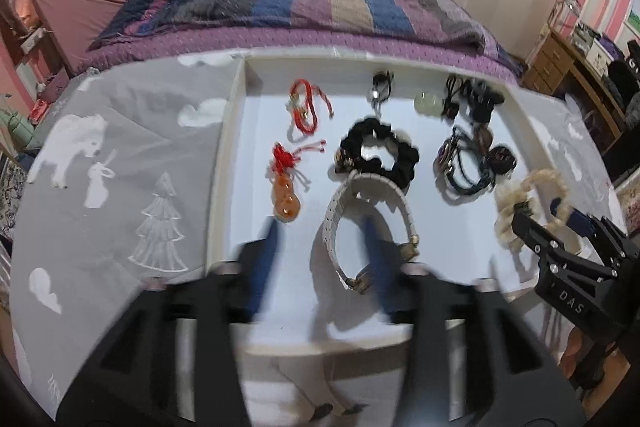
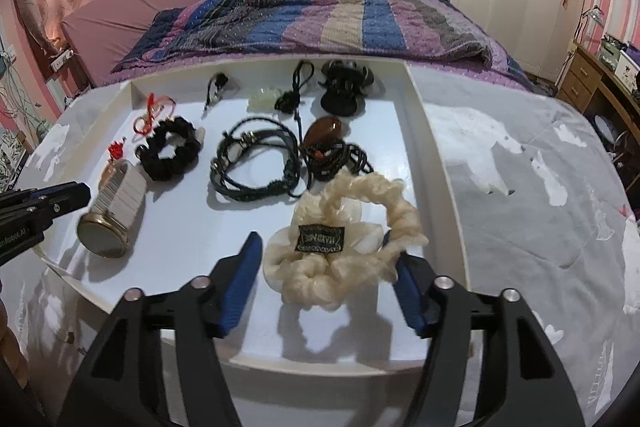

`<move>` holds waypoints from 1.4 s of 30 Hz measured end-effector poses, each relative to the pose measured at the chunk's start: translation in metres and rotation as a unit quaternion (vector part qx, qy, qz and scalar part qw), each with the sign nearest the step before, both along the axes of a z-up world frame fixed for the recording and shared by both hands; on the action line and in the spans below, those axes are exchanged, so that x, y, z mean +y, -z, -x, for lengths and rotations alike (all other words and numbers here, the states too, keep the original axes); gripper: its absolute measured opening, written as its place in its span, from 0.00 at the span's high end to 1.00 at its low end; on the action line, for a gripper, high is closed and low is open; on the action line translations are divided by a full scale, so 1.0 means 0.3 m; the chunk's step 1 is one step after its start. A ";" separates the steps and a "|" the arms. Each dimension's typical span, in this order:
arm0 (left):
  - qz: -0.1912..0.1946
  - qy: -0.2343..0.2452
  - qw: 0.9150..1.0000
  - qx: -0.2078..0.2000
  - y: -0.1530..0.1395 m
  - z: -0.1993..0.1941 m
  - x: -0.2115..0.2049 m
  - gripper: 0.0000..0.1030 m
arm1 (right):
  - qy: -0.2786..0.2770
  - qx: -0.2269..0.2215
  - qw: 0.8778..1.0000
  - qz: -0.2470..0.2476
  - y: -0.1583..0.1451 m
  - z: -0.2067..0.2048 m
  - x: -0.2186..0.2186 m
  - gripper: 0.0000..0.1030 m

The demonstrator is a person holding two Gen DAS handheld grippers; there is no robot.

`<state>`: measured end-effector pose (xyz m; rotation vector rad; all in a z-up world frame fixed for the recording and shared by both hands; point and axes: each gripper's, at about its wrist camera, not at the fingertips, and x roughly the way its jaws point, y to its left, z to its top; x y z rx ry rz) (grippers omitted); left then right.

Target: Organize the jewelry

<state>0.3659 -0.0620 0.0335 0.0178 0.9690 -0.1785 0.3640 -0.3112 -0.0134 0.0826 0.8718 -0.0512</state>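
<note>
Rim of the white tray (image 2: 436,131) stands raised on all sides, and the tray sits on a grey cloth (image 1: 120,155) printed with white animals and trees, a bed (image 2: 320,15) beyond its far edge. Open floor inside the tray lies mostly along the near edge and in the near left corner; the far half is crowded. The left gripper (image 1: 320,231) is spread, its blurred blue fingers (image 1: 268,255) apart, one of them inside the loop of the white-banded watch (image 1: 368,223), which lies on the tray floor; whether a pad touches the band cannot be told. The right gripper (image 2: 320,247) is spread too, with the cream scrunchie (image 2: 344,235) lying between its fingers on the tray near the right wall, neither pad pressing it. Just beyond the watch lie a black scrunchie (image 1: 380,151) and an orange gourd charm (image 1: 284,195) with a red knot; red cords (image 1: 306,107) sit farther back. Dark braided bracelets (image 2: 256,163), a brown stone (image 2: 326,129) and a black hair claw (image 2: 344,87) fill the space past the cream scrunchie, touching one another in places
</note>
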 end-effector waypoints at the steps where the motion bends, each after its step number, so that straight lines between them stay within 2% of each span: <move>1: 0.001 -0.002 1.000 -0.011 -0.023 0.016 0.006 0.39 | 0.002 -0.006 1.000 0.000 -0.020 0.011 0.000 0.31; 3: 0.002 -0.004 0.999 -0.032 -0.078 0.057 0.019 0.29 | 0.003 -0.017 1.000 -0.002 -0.063 0.040 0.003 0.29; 4: 0.003 -0.006 0.999 -0.040 -0.100 0.078 0.027 0.21 | 0.003 -0.021 1.000 -0.002 -0.079 0.052 0.005 0.28; 6: 0.002 -0.011 0.998 -0.061 -0.144 0.136 0.049 0.12 | 0.006 -0.032 0.999 0.000 -0.118 0.094 0.011 0.20; 9: -0.007 -0.024 0.995 -0.092 -0.199 0.234 0.080 0.03 | 0.013 -0.054 0.998 0.016 -0.179 0.179 0.032 0.18; 13: -0.020 -0.028 0.991 -0.128 -0.256 0.386 0.112 0.03 | 0.015 -0.079 0.996 0.030 -0.246 0.322 0.068 0.18; 16: -0.036 -0.035 0.987 -0.151 -0.271 0.484 0.123 0.03 | 0.023 -0.100 0.994 0.040 -0.276 0.434 0.093 0.06; 20: -0.053 -0.047 0.981 -0.183 -0.268 0.616 0.131 0.03 | 0.023 -0.127 0.991 0.036 -0.301 0.553 0.108 0.06; 23: -0.049 -0.061 0.978 -0.194 -0.252 0.666 0.150 0.03 | 0.027 -0.144 0.988 0.045 -0.309 0.601 0.122 0.06; 25: -0.044 -0.071 0.977 -0.195 -0.239 0.677 0.166 0.03 | 0.027 -0.148 0.988 0.045 -0.307 0.610 0.123 0.06; 28: -0.055 -0.091 0.973 -0.204 -0.226 0.676 0.181 0.03 | 0.033 -0.160 0.986 0.043 -0.308 0.632 0.116 0.06; 32: -0.056 -0.091 0.972 -0.208 -0.215 0.681 0.184 0.03 | 0.044 -0.173 0.983 0.048 -0.306 0.653 0.114 0.05; 42: -0.051 -0.086 0.974 -0.206 -0.202 0.682 0.188 0.03 | 0.048 -0.173 0.982 0.064 -0.290 0.661 0.129 0.05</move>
